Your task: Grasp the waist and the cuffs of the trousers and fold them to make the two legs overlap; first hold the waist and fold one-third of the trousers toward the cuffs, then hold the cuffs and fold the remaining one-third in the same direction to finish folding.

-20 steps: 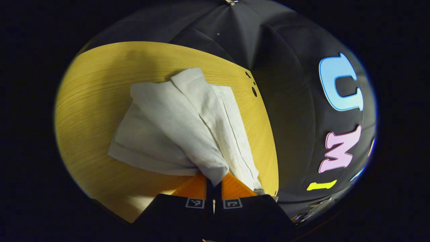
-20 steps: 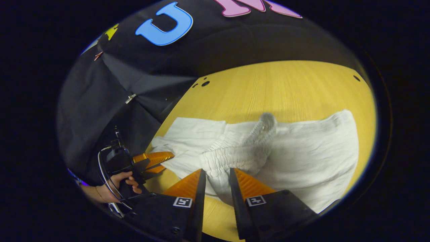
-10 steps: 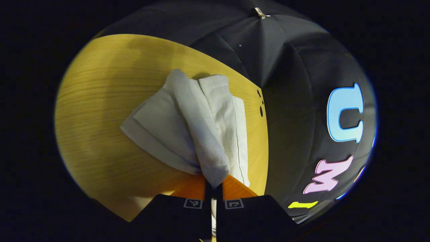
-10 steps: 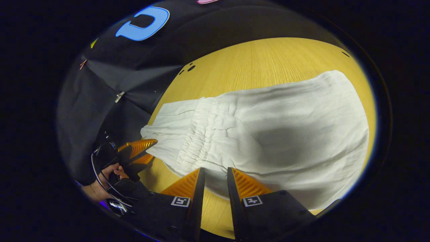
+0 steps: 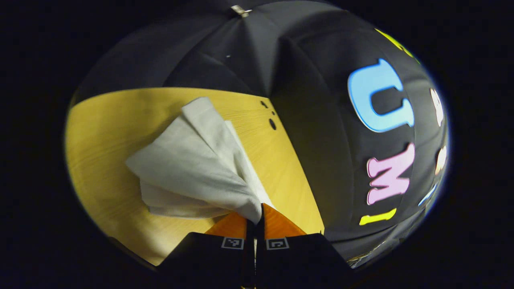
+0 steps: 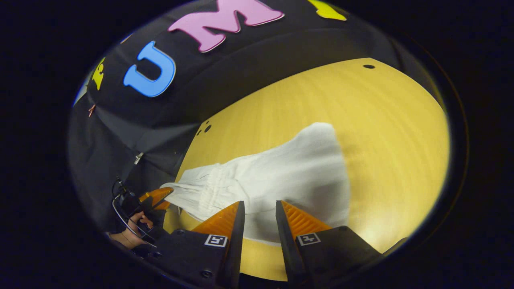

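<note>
My left hand-held gripper (image 5: 255,214) pinches the white trousers (image 5: 192,160) above the wooden surface (image 5: 100,132); my right hand-held gripper (image 6: 257,218) hovers open, empty.

Dim, fisheye-warped, slight motion blur

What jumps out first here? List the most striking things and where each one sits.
The white trousers lie spread across the middle of the yellow wooden table. The left tongs are shut on a bunched corner of the cloth, lifting it off the table near its edge. The right tongs are open at the near edge of the trousers, with a hand on the other tool at the lower left of the right gripper view.
</note>
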`<state>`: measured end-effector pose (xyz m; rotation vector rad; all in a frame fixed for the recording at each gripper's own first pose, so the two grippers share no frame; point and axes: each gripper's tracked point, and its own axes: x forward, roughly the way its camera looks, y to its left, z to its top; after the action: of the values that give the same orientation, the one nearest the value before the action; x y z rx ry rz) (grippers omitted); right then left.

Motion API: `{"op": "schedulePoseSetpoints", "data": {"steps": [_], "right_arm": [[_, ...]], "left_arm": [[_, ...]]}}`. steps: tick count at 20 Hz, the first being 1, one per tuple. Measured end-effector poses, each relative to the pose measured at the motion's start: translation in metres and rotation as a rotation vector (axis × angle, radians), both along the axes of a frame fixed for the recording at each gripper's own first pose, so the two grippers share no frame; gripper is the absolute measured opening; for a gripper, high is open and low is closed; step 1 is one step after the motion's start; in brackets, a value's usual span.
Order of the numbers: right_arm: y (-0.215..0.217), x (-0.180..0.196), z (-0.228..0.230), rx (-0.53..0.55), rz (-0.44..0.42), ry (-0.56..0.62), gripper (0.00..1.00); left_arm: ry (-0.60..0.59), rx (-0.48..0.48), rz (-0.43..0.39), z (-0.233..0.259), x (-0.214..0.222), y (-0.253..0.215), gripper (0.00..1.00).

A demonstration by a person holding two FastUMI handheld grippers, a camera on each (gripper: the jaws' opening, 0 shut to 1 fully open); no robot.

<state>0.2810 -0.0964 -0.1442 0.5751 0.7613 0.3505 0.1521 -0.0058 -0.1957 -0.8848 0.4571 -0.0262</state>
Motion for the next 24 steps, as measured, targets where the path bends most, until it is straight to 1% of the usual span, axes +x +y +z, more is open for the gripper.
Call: {"op": "schedulePoseSetpoints", "data": {"steps": [4,7,9,11,14,16,17,19,20,23,24], "right_arm": [[-0.062,-0.01,-0.015,0.004,-0.158,0.022,0.48],[-0.088,-0.02,-0.028,0.01,-0.228,0.033,0.48],[-0.1,-0.028,-0.03,0.012,-0.257,0.037,0.48],[-0.113,-0.036,-0.03,0.018,-0.278,0.047,0.48],[-0.126,-0.043,-0.033,0.023,-0.29,0.053,0.48],[-0.129,-0.045,-0.033,0.022,-0.292,0.052,0.48],[-0.13,-0.046,-0.033,0.024,-0.293,0.054,0.48],[-0.132,-0.046,-0.032,0.028,-0.301,0.055,0.48],[-0.134,-0.046,-0.033,0.029,-0.306,0.057,0.48],[-0.143,-0.047,-0.033,0.032,-0.32,0.061,0.48],[-0.146,-0.047,-0.033,0.033,-0.328,0.061,0.48]], "left_arm": [[-0.1,0.177,-0.122,0.034,0.002,-0.041,0.05],[-0.163,0.309,-0.236,0.051,-0.002,-0.08,0.06],[-0.192,0.378,-0.309,0.057,-0.006,-0.11,0.06],[-0.207,0.41,-0.368,0.06,-0.009,-0.14,0.06],[-0.236,0.402,-0.417,0.072,-0.008,-0.175,0.06],[-0.247,0.45,-0.456,0.074,-0.014,-0.195,0.05],[-0.256,0.49,-0.485,0.073,-0.018,-0.203,0.06],[-0.269,0.594,-0.554,0.067,-0.028,-0.226,0.06],[-0.27,0.663,-0.599,0.06,-0.032,-0.236,0.06],[-0.252,0.92,-0.719,0.031,-0.041,-0.254,0.05],[-0.265,0.988,-0.758,0.025,-0.042,-0.261,0.06]]}}
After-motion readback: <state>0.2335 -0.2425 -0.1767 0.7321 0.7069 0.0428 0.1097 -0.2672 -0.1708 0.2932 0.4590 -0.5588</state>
